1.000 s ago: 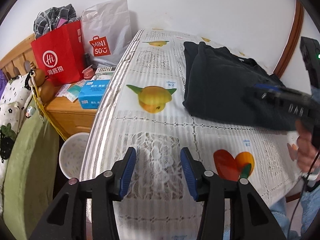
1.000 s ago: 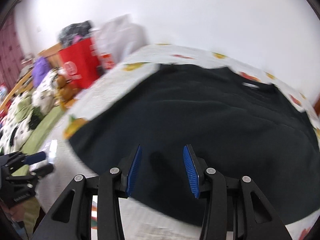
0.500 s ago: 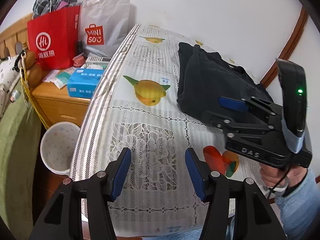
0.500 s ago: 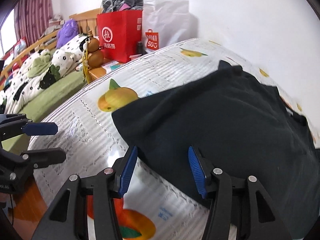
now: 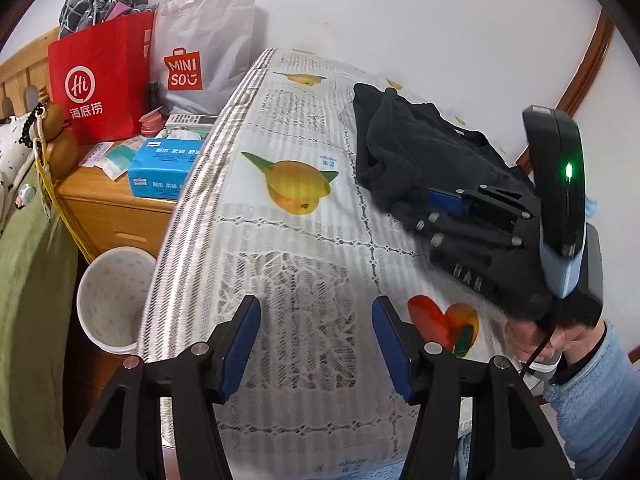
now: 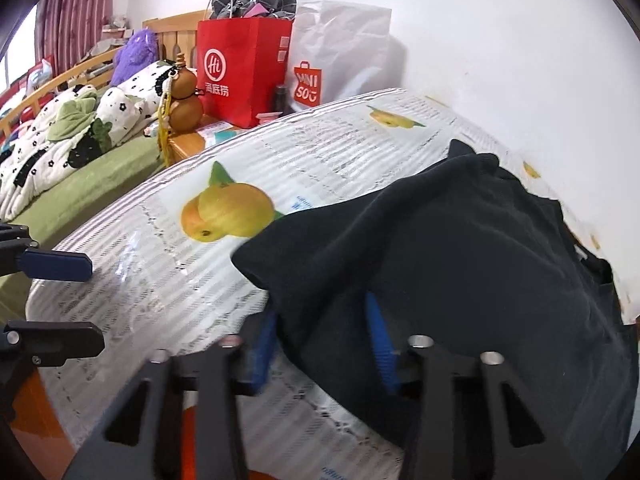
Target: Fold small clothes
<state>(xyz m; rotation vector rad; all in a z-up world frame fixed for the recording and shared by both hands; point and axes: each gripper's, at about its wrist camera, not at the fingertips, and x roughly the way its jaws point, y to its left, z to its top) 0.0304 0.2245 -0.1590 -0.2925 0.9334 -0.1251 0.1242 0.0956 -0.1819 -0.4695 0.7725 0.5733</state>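
A: Where is the dark, near-black soft knit garment [image 6: 460, 248] lying?

B: It is lying rumpled on the desk [image 5: 304, 272], which is wearing a white lace-patterned plastic cloth printed with yellow fruit. The garment is sitting toward the wall side of the desk; its near corner is bunching up between your right claw's [image 6: 322, 340] blue pads.

A: What is the right claw doing?

B: Its jaws have just been closing, and they are pinching that near corner of the garment. From the left wrist view the same claw [image 5: 432, 208] is reaching in low over the desk, with your hand [image 5: 536, 336] in a pale blue fleece sleeve [image 5: 592, 396] gripping its handle.

A: And the left claw [image 5: 316, 348]?

B: It is standing spread, with only bare cloth between its blue pads, near the front edge of the desk and well apart from the garment. Its jaws have just been widening.

A: What is standing beside the desk?

B: A wooden bedside cabinet [image 5: 108, 208] is carrying a red paper bag [image 5: 100, 80], a white paper bag [image 5: 204, 52] and a blue tissue box [image 5: 160, 168]; a white bin [image 5: 112, 300] is standing below.
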